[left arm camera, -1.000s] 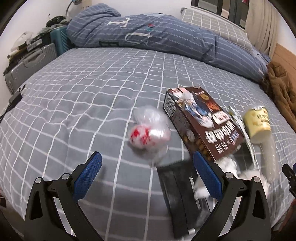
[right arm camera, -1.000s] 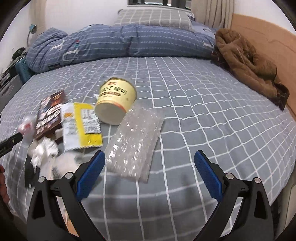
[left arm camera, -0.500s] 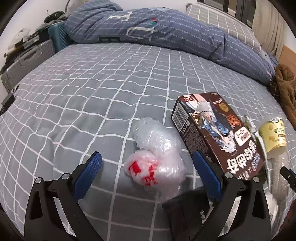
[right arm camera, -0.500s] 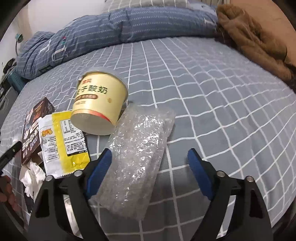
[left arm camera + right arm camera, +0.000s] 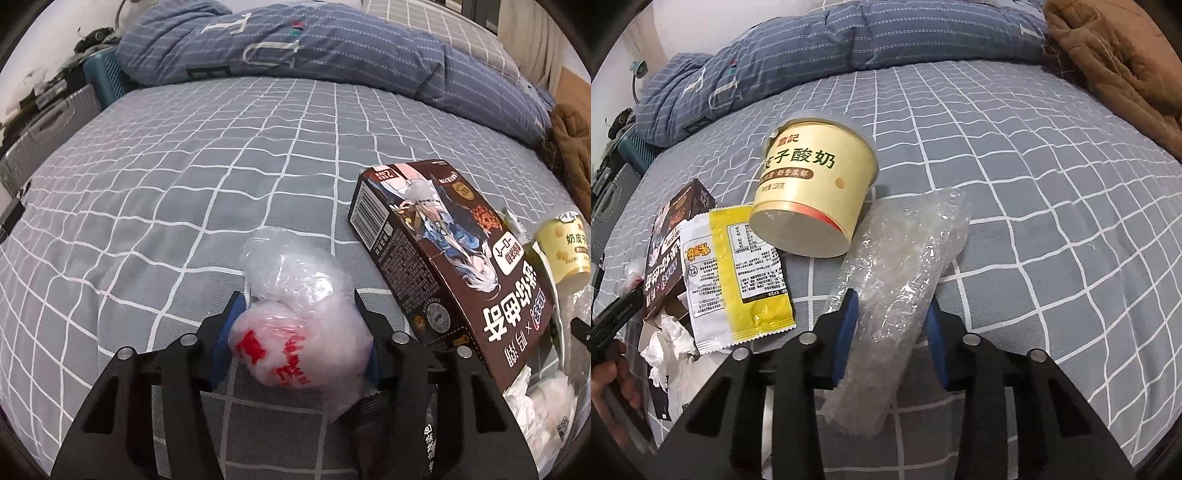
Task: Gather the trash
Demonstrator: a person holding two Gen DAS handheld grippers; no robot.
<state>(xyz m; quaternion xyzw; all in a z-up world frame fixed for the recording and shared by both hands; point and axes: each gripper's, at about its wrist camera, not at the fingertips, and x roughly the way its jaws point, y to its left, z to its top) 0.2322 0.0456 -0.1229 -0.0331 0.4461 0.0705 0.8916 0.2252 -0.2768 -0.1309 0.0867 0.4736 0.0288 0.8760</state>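
Note:
Trash lies on a grey checked bed [image 5: 184,184]. My left gripper [image 5: 297,334] is shut on a crumpled clear plastic bag with red print [image 5: 295,336]. My right gripper [image 5: 892,328] is shut on a clear bubble-wrap sleeve [image 5: 901,284]. A brown snack box [image 5: 447,273] lies right of the bag and also shows in the right wrist view [image 5: 670,240]. A yellow yogurt cup [image 5: 816,195] lies on its side beside the sleeve. A yellow and white wrapper [image 5: 735,273] lies left of the sleeve.
Crumpled white tissue [image 5: 668,339] and a black packet [image 5: 417,439] lie near the front edge. A blue striped duvet [image 5: 314,48] runs along the back. A brown coat [image 5: 1126,66] is at the right. Suitcases [image 5: 44,125] stand left of the bed.
Both grippers moved forward and down and closed: the left around the plastic bag, the right around the bubble-wrap sleeve. Both were wide open before.

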